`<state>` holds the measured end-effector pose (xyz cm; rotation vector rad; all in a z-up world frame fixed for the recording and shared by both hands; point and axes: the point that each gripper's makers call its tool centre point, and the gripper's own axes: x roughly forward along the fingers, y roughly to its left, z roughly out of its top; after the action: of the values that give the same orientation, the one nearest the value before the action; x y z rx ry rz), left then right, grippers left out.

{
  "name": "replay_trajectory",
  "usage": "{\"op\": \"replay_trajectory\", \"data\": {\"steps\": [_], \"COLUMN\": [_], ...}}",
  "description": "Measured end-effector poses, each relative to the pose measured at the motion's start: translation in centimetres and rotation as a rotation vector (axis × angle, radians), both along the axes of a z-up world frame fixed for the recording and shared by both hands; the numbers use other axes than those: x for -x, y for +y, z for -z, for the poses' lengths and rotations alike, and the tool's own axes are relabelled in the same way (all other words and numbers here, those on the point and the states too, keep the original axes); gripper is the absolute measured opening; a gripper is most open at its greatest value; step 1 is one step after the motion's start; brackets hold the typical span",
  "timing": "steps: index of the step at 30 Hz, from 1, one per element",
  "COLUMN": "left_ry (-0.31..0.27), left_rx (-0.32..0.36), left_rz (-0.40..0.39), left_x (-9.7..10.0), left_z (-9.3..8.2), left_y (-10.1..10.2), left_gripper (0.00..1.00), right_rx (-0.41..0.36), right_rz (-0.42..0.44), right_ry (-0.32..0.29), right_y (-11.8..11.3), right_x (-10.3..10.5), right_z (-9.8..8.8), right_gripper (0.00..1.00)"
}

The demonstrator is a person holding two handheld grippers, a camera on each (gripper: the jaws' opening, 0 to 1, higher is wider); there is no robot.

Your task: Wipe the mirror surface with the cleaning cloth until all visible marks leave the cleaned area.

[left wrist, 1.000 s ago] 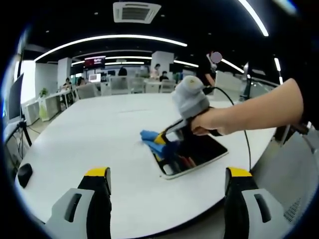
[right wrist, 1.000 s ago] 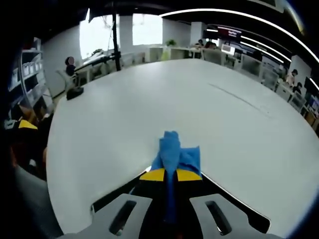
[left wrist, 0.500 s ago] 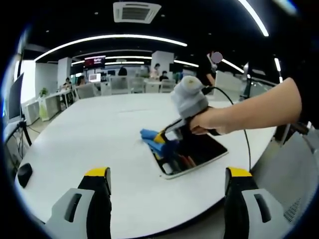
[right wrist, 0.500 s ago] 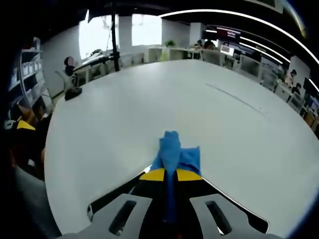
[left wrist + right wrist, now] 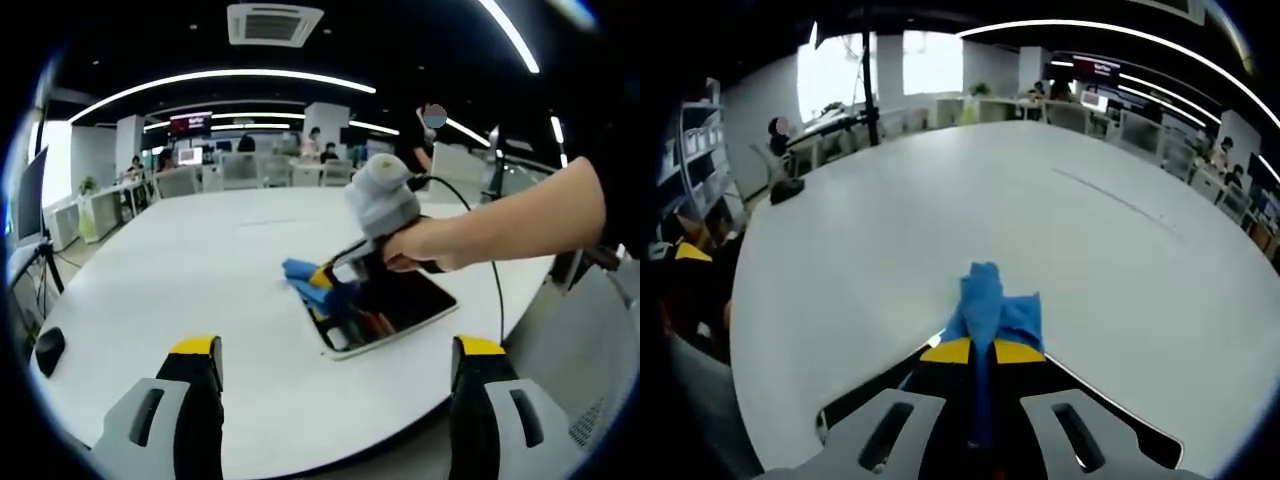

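The mirror (image 5: 405, 303) lies flat near the right edge of the white table (image 5: 200, 270), a dark pane in a white frame. The blue cleaning cloth (image 5: 303, 275) rests on the mirror's far-left corner and spills onto the table. A person's hand (image 5: 425, 243) holds my right gripper (image 5: 325, 280) there, shut on the cloth. In the right gripper view, the cloth (image 5: 992, 305) sticks out past the shut yellow tips of my right gripper (image 5: 982, 351), with the mirror (image 5: 852, 406) under the jaws. My left gripper (image 5: 337, 346) hangs open in front of the table, apart from the mirror.
A black mouse (image 5: 48, 350) lies at the table's left edge, and appears again as the mouse (image 5: 790, 188) in the right gripper view. A black stand pole (image 5: 870, 85) rises behind it. A cable (image 5: 487, 250) trails from the right gripper. Desks, chairs and people are far behind.
The right gripper and cloth nudged slightly left and back over the mirror's corner. The left gripper has not moved.
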<state>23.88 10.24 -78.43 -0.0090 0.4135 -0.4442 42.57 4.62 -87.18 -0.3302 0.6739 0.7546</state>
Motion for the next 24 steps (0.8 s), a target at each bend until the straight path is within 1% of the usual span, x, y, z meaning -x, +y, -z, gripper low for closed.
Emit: {"op": "replay_trajectory", "data": {"steps": [6, 11, 24], "left_ry": [0.001, 0.000, 0.000], "left_rx": [0.000, 0.000, -0.004], "left_rz": [0.000, 0.001, 0.001], "left_x": [0.0, 0.0, 0.1], "left_z": [0.0, 0.0, 0.0], "left_y": [0.0, 0.0, 0.0], "left_gripper": [0.95, 0.95, 0.94], "right_rx": [0.003, -0.003, 0.013], "right_rz": [-0.002, 0.009, 0.038], "right_ry": [0.003, 0.007, 0.008], "right_y": [-0.6, -1.3, -3.5], "right_x": [0.1, 0.4, 1.0], "right_z": [0.0, -0.1, -0.3], "right_gripper": [0.01, 0.01, 0.01]}}
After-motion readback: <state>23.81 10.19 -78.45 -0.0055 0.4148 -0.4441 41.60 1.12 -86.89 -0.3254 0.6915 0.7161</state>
